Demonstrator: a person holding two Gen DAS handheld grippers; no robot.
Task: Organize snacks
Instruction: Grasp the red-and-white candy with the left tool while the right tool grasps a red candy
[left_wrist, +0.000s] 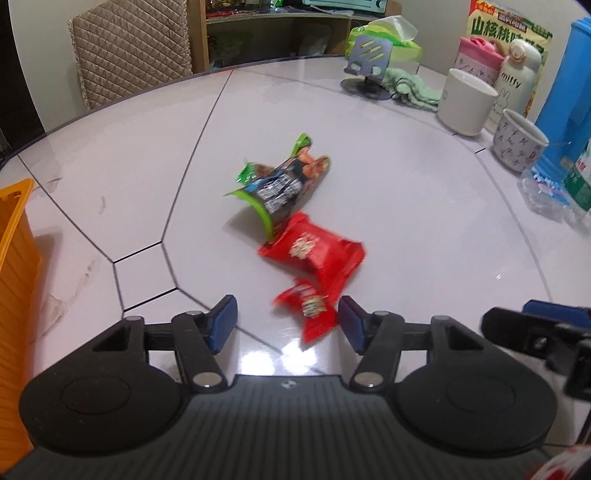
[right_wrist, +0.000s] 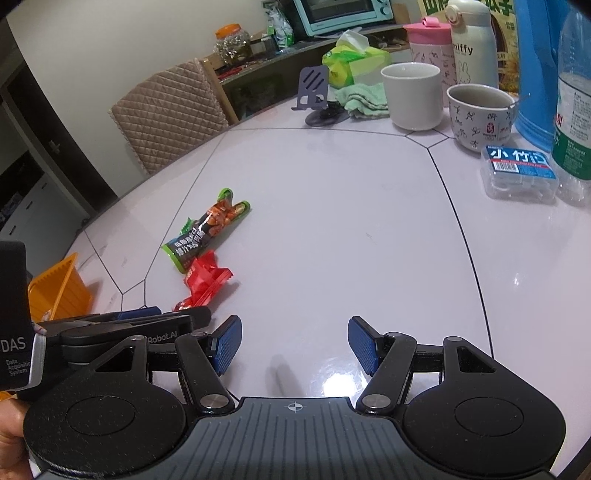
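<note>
Three snack packets lie together on the white table (left_wrist: 406, 206). A green and black packet (left_wrist: 282, 184) is farthest, a larger red packet (left_wrist: 314, 253) is next to it, and a small red packet (left_wrist: 310, 314) is nearest. My left gripper (left_wrist: 287, 323) is open, and the small red packet lies between its blue pads, close to the right one. In the right wrist view my right gripper (right_wrist: 294, 343) is open and empty over bare table. The green packet (right_wrist: 207, 230) and the red packets (right_wrist: 205, 282) lie to its left there. The left gripper (right_wrist: 129, 323) shows beside them.
An orange basket (left_wrist: 14, 266) stands at the table's left edge and also shows in the right wrist view (right_wrist: 59, 291). At the back right stand a white cup (right_wrist: 412, 96), a patterned mug (right_wrist: 480, 116), a clear box (right_wrist: 519, 173), bottles, a phone stand (right_wrist: 314, 92) and a green cloth (right_wrist: 364, 99).
</note>
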